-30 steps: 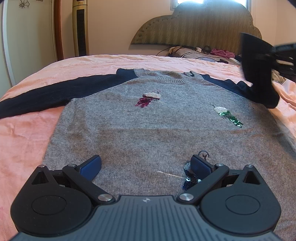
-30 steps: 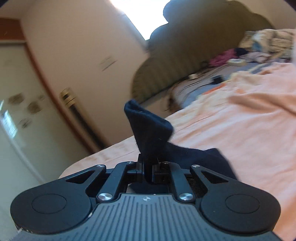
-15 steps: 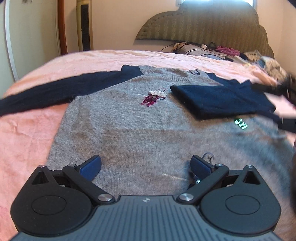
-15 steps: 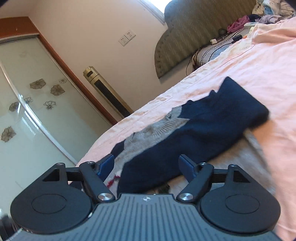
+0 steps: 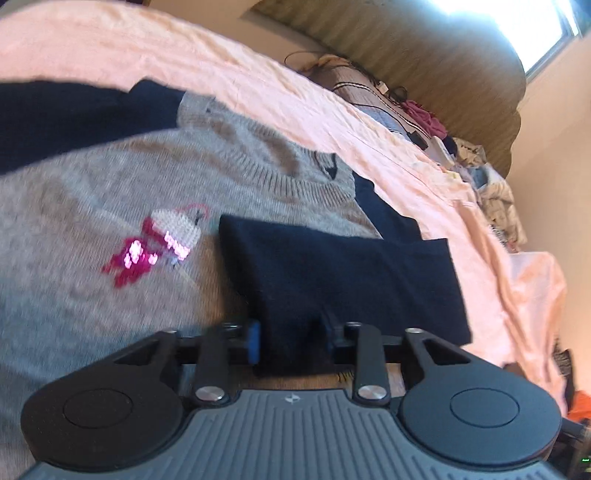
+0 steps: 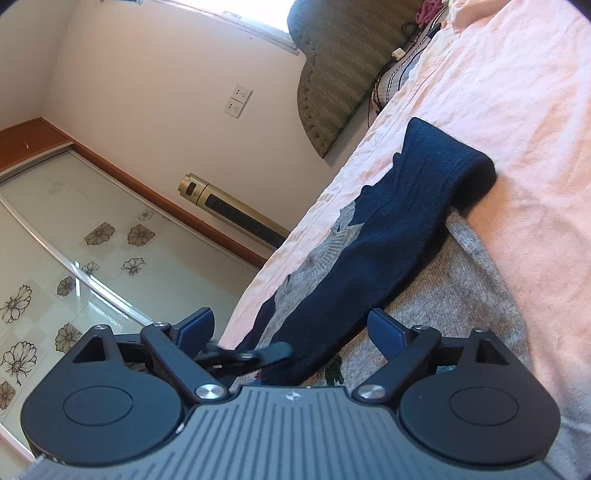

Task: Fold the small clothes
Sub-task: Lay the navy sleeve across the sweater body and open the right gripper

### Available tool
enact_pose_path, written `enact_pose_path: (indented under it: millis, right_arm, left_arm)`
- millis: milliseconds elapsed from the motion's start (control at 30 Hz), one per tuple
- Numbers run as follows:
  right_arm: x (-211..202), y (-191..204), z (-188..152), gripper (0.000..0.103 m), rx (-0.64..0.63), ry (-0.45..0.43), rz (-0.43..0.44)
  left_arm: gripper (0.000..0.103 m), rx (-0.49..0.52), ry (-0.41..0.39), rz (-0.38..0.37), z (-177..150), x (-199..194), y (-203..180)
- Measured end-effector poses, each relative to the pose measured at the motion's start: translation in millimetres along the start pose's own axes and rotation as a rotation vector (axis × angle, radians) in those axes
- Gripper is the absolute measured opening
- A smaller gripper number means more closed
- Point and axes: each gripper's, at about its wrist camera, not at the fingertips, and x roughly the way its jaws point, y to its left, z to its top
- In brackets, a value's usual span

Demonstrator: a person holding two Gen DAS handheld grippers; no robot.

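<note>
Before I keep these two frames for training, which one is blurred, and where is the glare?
Left wrist view: motion blur smears the grey sweater and its sequin patch; the window is blown out. Right wrist view: sharp, navy sleeve crisp, only the window strip glares.

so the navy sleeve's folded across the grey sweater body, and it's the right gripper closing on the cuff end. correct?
Wrong gripper. The left wrist view shows the left gripper closing on the folded navy sleeve, with the cloth between its pads. The right gripper is opening with nothing between its fingers, as the right wrist view shows. The sleeve does lie across the grey sweater.
</note>
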Motion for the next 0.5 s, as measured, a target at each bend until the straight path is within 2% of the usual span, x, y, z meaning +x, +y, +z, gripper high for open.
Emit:
enact_pose_path:
  millis: [100,267,333,400,500]
  right_arm:
    - [-3,-3,1,0.091,0.022,-0.004,0.015]
    - [-3,-4,2,0.092,0.025,0.000,0.022]
    - [-2,-2,1,0.092,0.018,0.003,0.020]
    - [-1,-1,1,0.093,0.009,0.007,0.018]
    - [0,0,1,0.094,0.000,0.009,0.018]
  left_arm:
    - [0.009,0.062,-0.030,0.052,9,-1,-12]
    - [0.008,0.160,-0.177,0.113,34,-40,-19]
    - [0.008,0.198,-0.209,0.191,43,-45,-11]
    - [0.008,0.206,-0.199,0.268,46,-41,3]
    - [0.008,0.225,-0.156,0.333,38,-31,20]
